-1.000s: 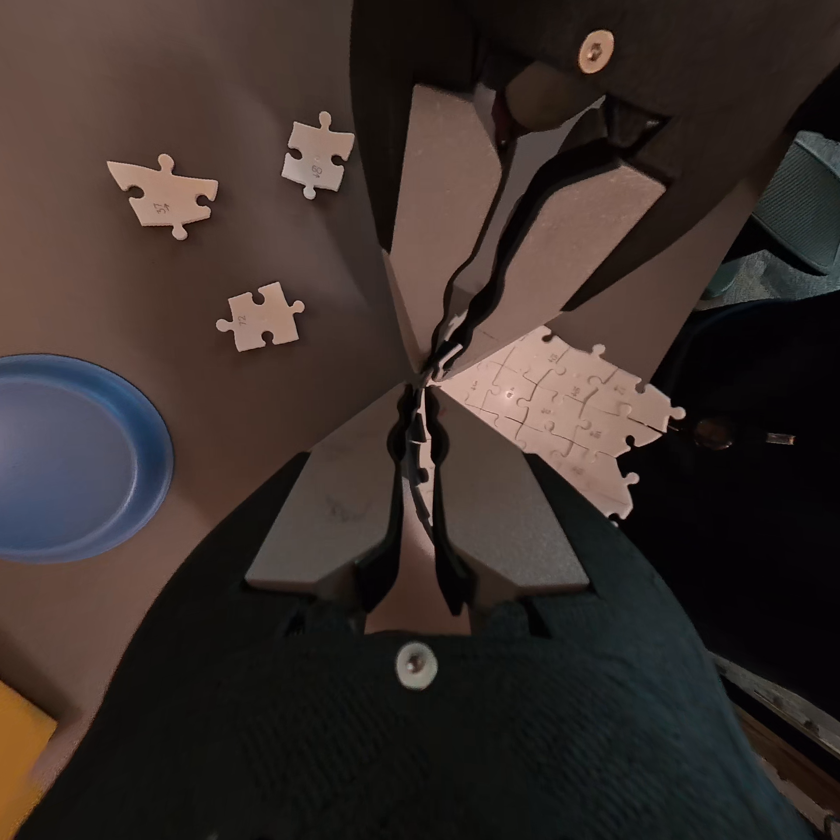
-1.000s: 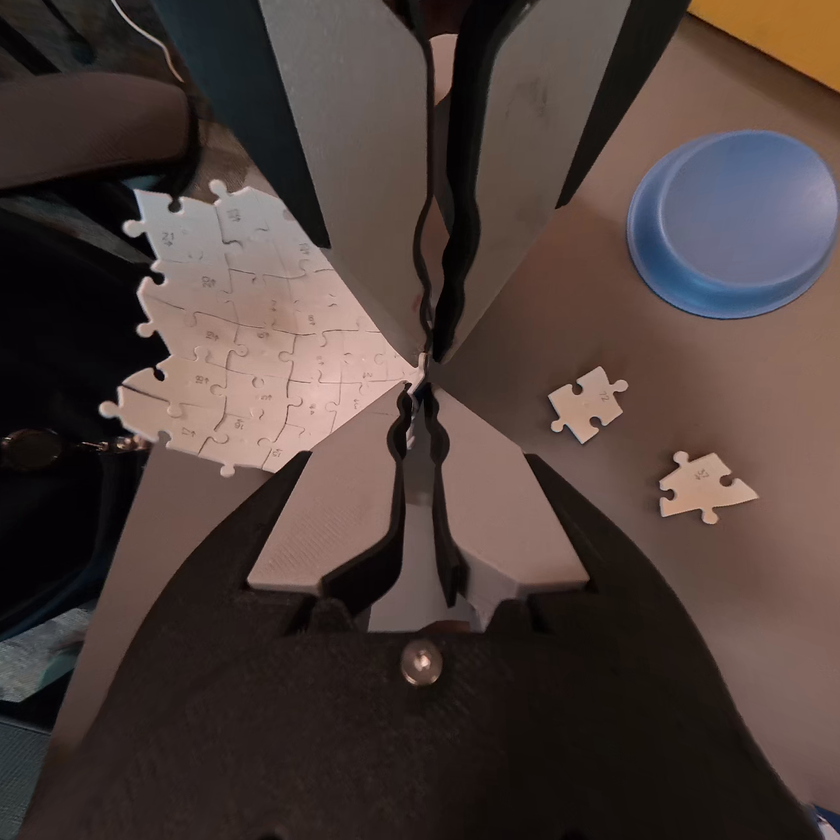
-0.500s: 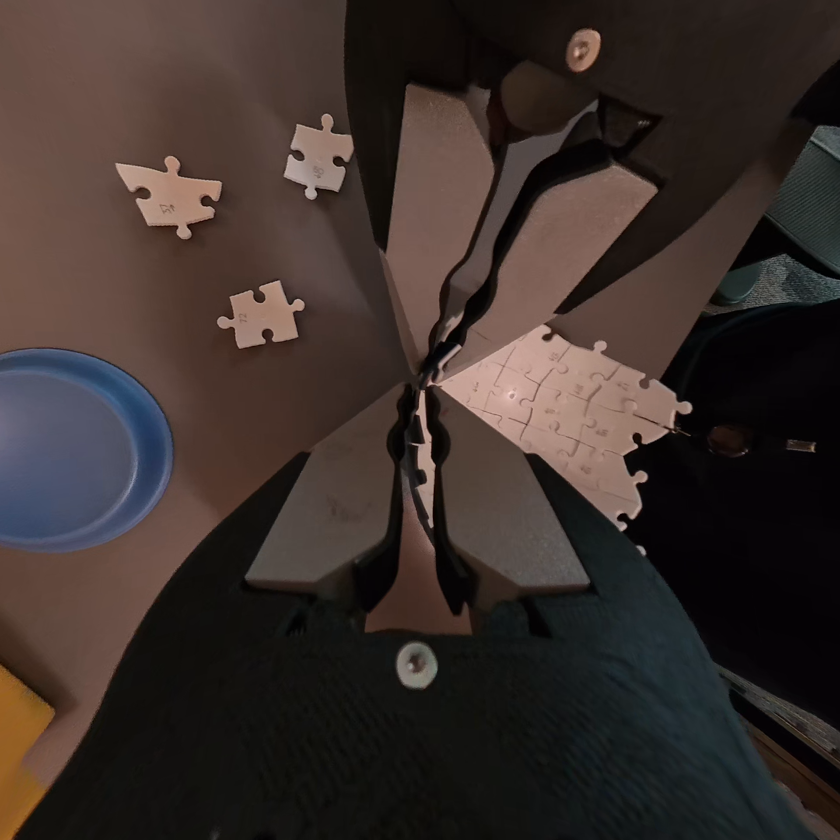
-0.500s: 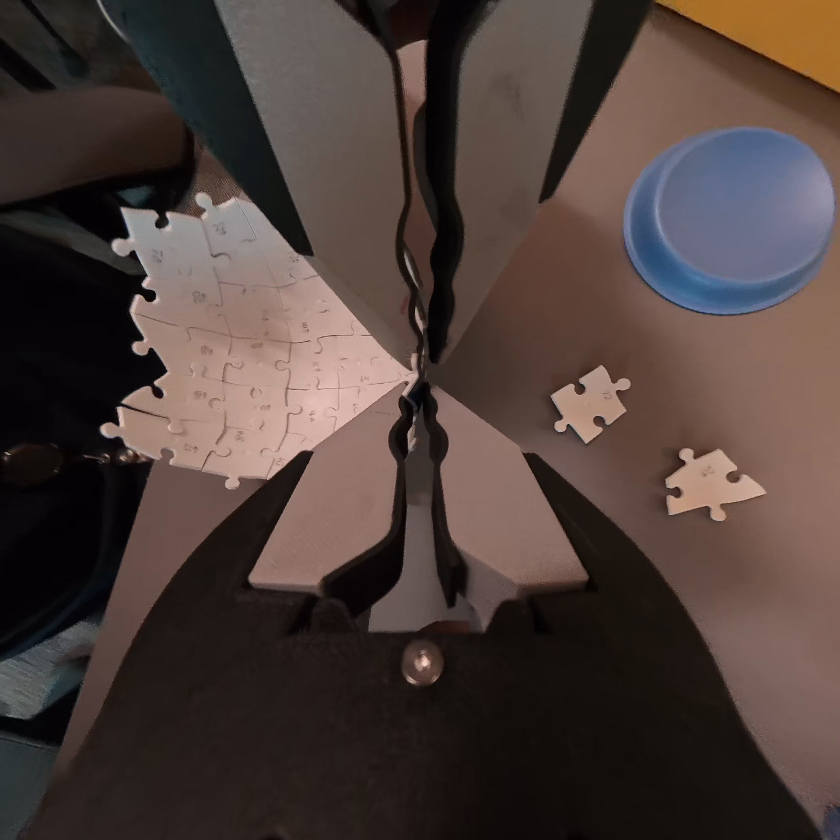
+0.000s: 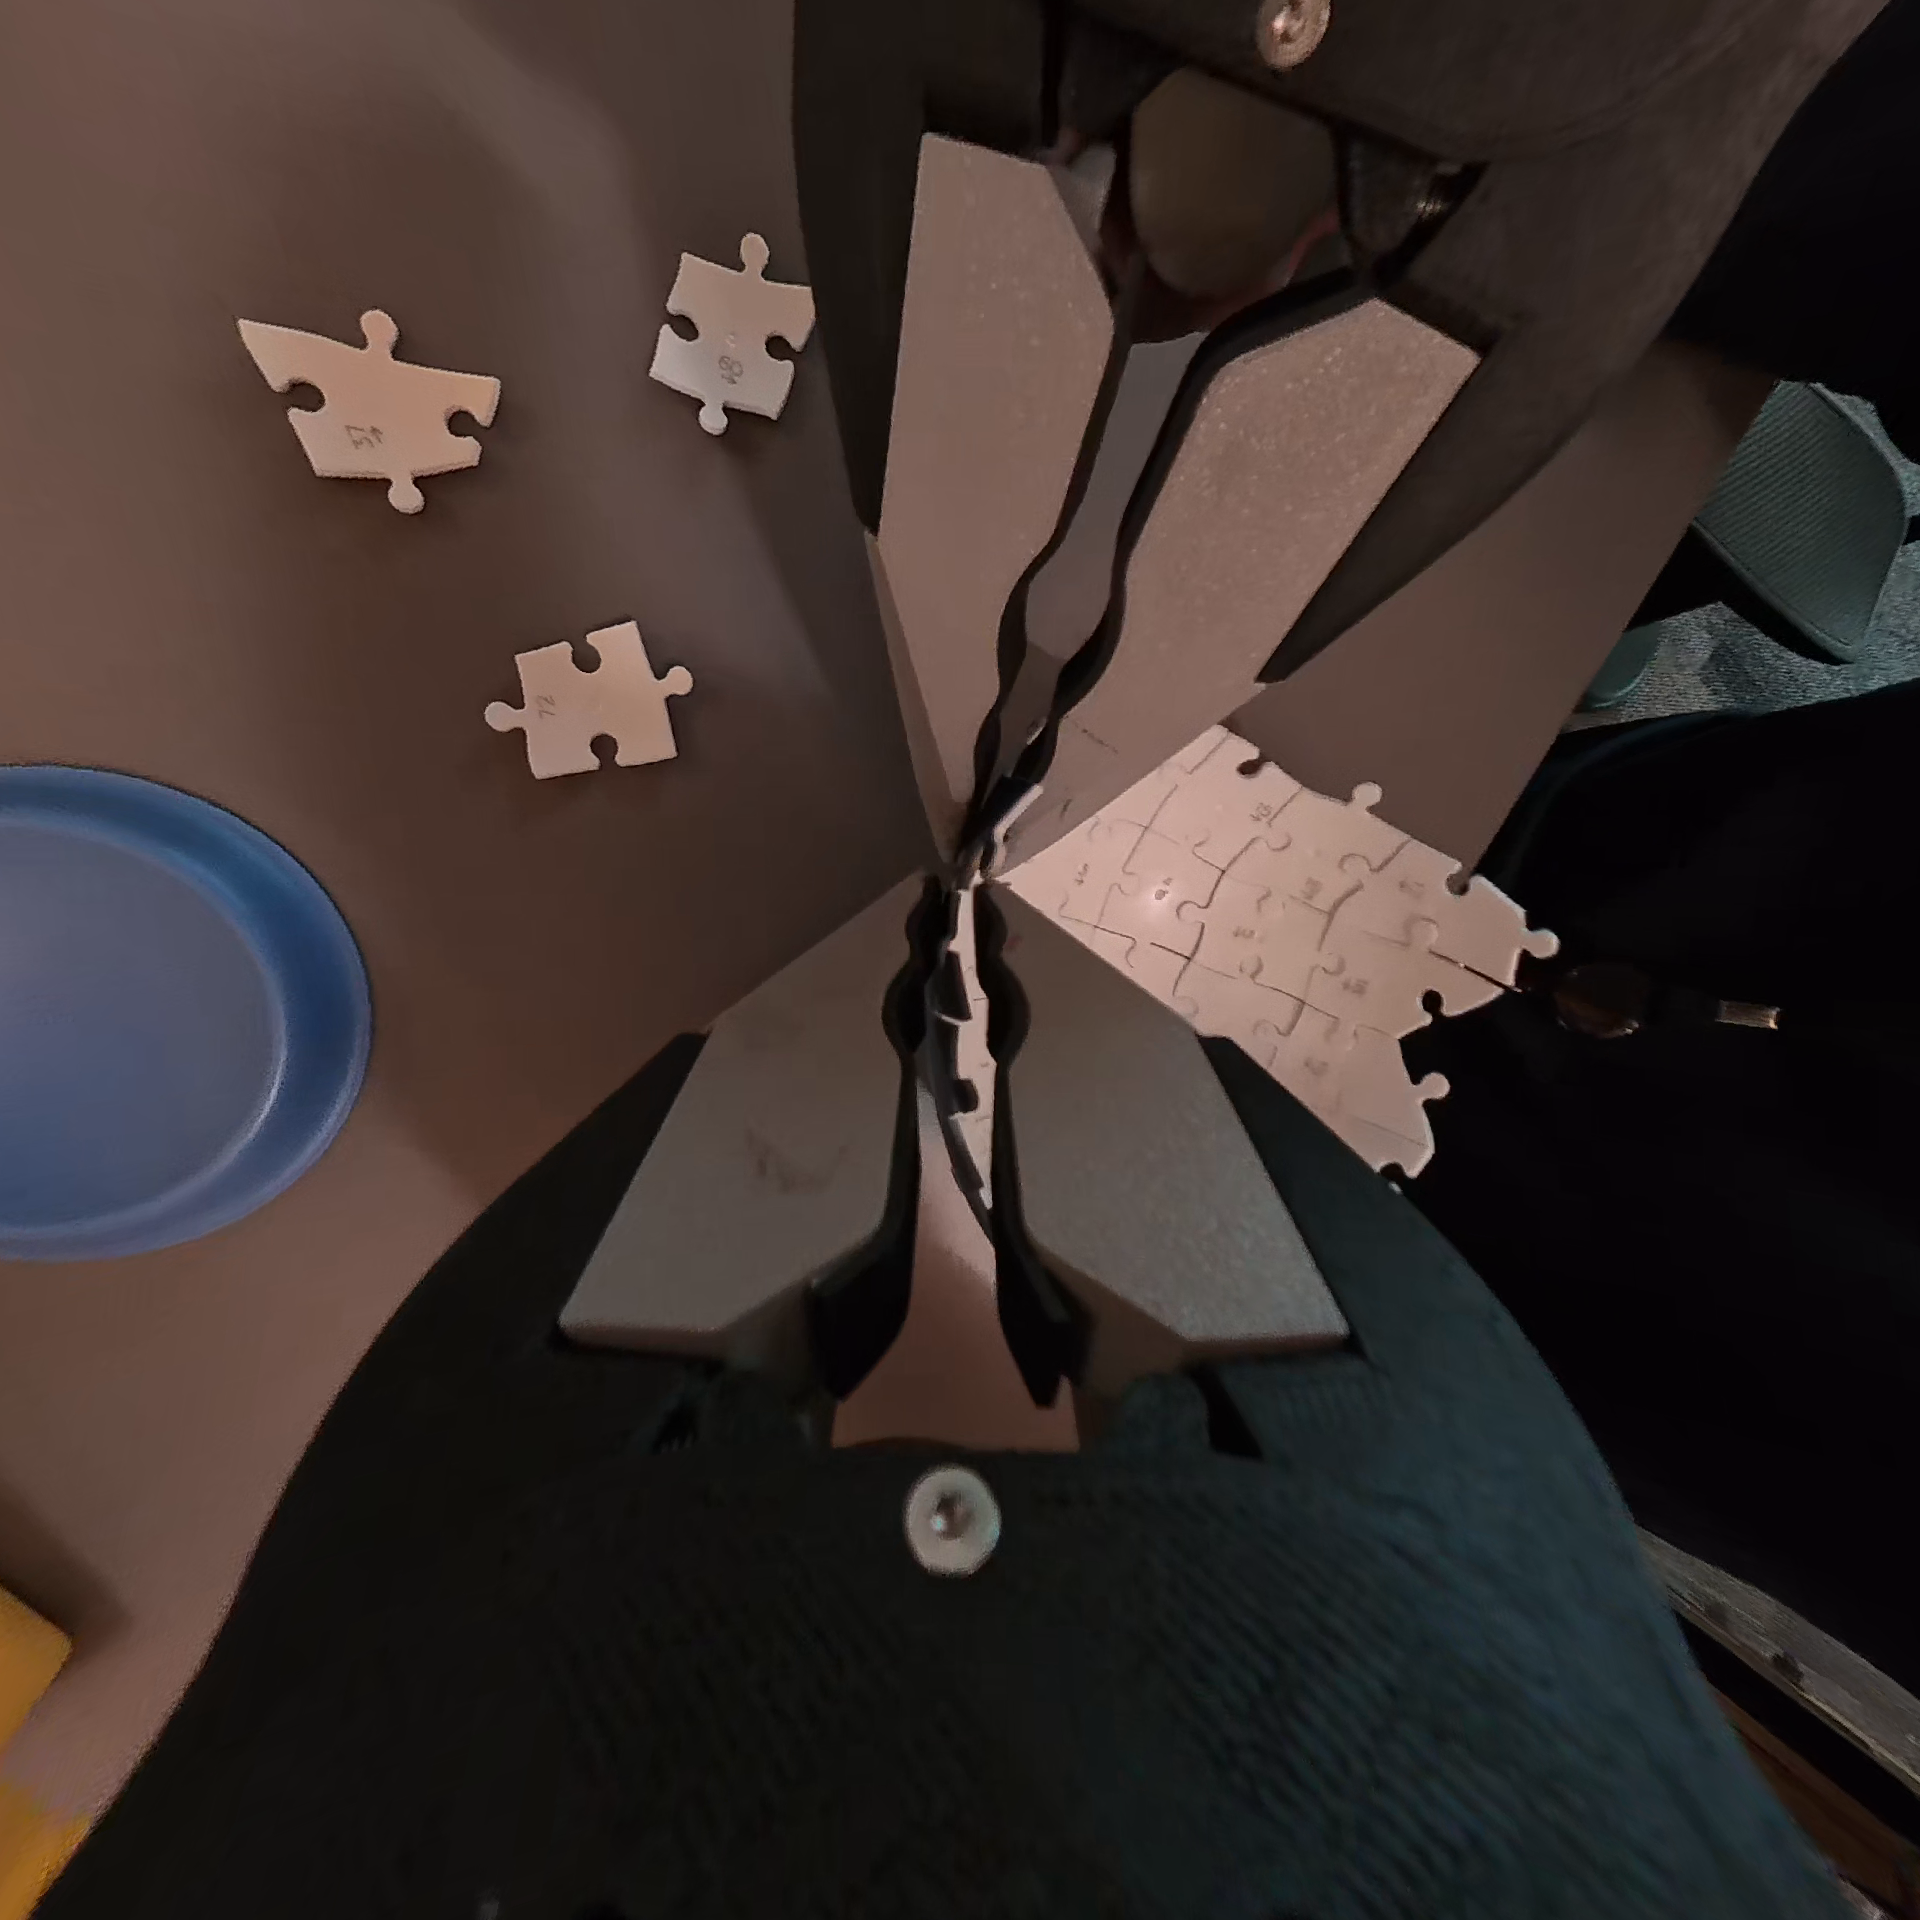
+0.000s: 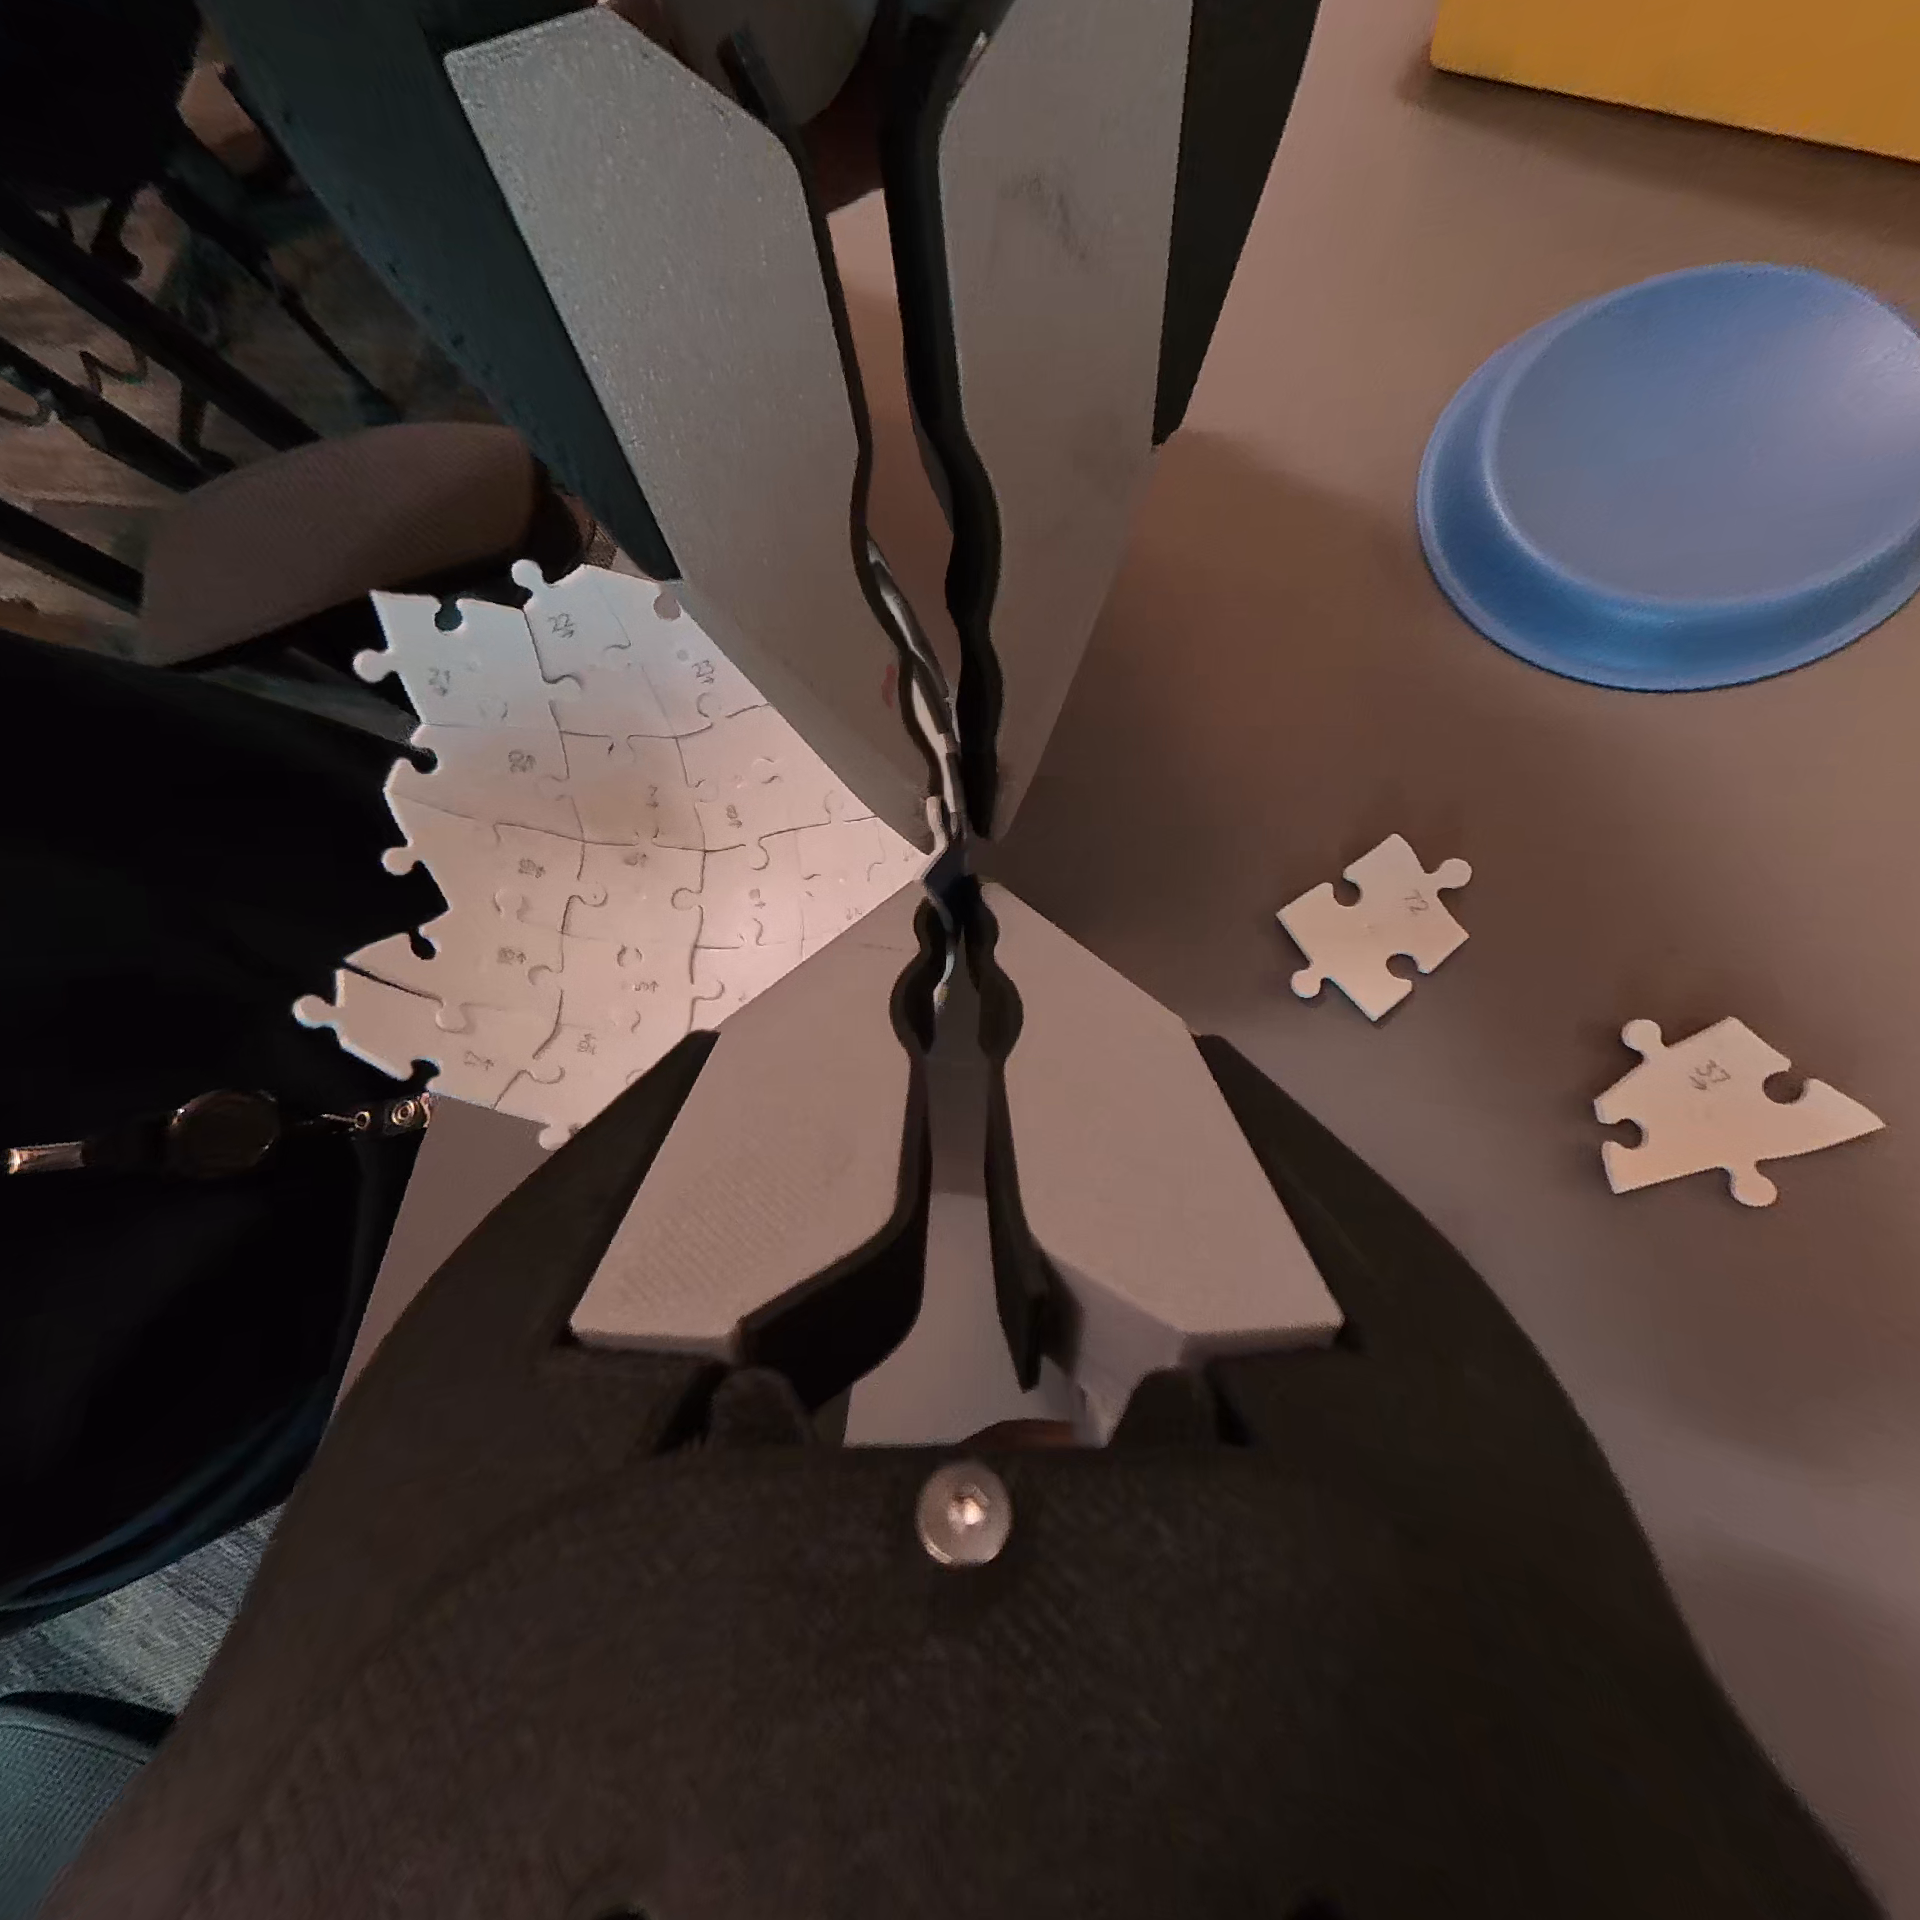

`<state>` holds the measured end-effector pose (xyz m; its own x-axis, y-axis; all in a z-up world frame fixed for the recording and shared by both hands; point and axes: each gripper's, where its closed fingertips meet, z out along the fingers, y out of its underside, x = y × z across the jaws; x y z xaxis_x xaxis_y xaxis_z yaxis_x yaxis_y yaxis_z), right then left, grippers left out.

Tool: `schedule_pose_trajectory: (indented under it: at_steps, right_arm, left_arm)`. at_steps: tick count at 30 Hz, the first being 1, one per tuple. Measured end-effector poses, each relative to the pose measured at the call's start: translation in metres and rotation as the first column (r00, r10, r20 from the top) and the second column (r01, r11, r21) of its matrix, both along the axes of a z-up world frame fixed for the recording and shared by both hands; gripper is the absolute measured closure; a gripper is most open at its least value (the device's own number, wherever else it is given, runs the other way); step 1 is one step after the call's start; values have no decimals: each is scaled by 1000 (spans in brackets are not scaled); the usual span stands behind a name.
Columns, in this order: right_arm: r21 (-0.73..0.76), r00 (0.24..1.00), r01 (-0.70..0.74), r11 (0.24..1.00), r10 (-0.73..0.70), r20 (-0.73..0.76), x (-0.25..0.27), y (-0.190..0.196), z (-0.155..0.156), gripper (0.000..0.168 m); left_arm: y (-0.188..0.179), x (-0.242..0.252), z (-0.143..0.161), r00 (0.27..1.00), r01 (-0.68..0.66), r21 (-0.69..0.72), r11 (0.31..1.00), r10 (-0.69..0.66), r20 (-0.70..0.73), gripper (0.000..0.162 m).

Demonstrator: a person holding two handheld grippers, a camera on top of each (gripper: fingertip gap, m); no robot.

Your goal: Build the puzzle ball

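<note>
Puzzle ball shell (image 5: 1278, 935) | left tool (image 5: 956, 914), right tool (image 6: 951, 904) clamp its edge | blue dish (image 5: 135, 1008) holds nothing

You have the curved shell of joined white pieces (image 5: 1288, 935) lifted off the brown table (image 5: 520, 935), hanging past its edge. Three loose white pieces lie flat on that table: a notched square (image 5: 592, 701), a wedge (image 5: 379, 410), a tabbed square (image 5: 732, 348).

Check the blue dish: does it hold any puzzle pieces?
Empty. The blue dish shows a bare inside; three loose pieces lie outside it on the table.
</note>
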<state>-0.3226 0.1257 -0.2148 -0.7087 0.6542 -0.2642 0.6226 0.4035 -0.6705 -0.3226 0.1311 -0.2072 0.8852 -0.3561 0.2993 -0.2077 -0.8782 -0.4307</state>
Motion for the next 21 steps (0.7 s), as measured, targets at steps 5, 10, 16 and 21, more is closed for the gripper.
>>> schedule_pose_trajectory:
  at_steps: [5, 10, 16, 21]
  right_arm:
    - [4, 1000, 10, 1000, -10, 12, -1, -1, 0, 168]
    - [-15, 998, 39, 999, -38, 46, 0, 2, -2, 168]
    - [-27, 997, 50, 998, -48, 61, 0, 1, -2, 168]
    - [-49, 997, 54, 997, -51, 60, 0, 2, -3, 168]
  left_arm:
    - [-2, -1, -1, 998, 22, -19, 1000, -23, -62, 157]
    - [-5, -5, -2, 996, 17, -33, 999, -20, -84, 157]
    - [-7, -6, -5, 996, 20, -45, 999, -24, -84, 157]
    - [-5, -6, -8, 995, 29, -33, 999, -32, -93, 161]
